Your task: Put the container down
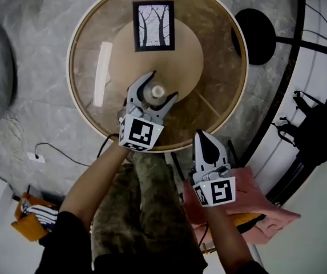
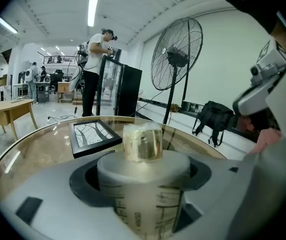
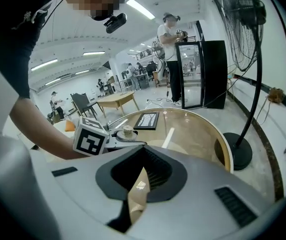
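My left gripper (image 1: 162, 88) is shut on the container (image 1: 158, 91), a pale cylinder printed with measuring marks and topped by a clear cap. I hold it upright over the middle of the round glass table (image 1: 83, 113). The left gripper view has the container (image 2: 143, 184) filling the space between the jaws, its cap (image 2: 143, 143) poking up above them. I cannot tell whether its base touches the glass. My right gripper (image 1: 204, 137) hangs off the table's near edge, shut with nothing in it. In the right gripper view the container (image 3: 128, 131) is at the left, beyond that gripper (image 3: 137, 186).
A black picture frame (image 1: 153, 25) with a tree drawing lies flat on the table's far side. A standing fan's base (image 1: 260, 36) is beyond the right rim. A pink cloth (image 1: 260, 201) lies under my right hand. A black bag (image 1: 317, 130) sits on the floor at the right.
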`<state>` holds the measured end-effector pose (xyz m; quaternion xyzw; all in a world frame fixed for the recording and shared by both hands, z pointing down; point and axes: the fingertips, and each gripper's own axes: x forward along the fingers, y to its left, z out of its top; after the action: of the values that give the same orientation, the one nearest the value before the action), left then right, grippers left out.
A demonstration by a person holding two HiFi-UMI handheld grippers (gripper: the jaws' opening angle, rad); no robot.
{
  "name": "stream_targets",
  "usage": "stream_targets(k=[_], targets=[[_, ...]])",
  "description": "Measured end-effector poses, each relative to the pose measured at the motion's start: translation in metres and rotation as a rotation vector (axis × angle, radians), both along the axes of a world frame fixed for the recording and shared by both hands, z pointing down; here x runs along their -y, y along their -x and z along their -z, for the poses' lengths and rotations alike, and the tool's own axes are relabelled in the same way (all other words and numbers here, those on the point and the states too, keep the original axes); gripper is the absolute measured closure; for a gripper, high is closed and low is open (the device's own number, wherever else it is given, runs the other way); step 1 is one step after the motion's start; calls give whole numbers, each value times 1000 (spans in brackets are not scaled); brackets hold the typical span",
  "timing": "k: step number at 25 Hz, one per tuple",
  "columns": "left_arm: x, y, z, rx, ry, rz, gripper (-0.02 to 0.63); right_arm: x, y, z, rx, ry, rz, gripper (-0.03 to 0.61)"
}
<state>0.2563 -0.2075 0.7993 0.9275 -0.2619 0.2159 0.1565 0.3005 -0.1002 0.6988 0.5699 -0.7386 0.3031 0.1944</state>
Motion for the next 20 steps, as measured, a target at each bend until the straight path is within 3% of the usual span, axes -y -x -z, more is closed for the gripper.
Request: stream_targets(k=[6, 20], targets=[[0, -1, 0, -13, -14, -6, 261, 3, 15, 5, 21, -7, 19, 557], [-26, 27, -9, 67, -27, -99, 259, 14, 9, 1, 2, -6, 1, 557]])
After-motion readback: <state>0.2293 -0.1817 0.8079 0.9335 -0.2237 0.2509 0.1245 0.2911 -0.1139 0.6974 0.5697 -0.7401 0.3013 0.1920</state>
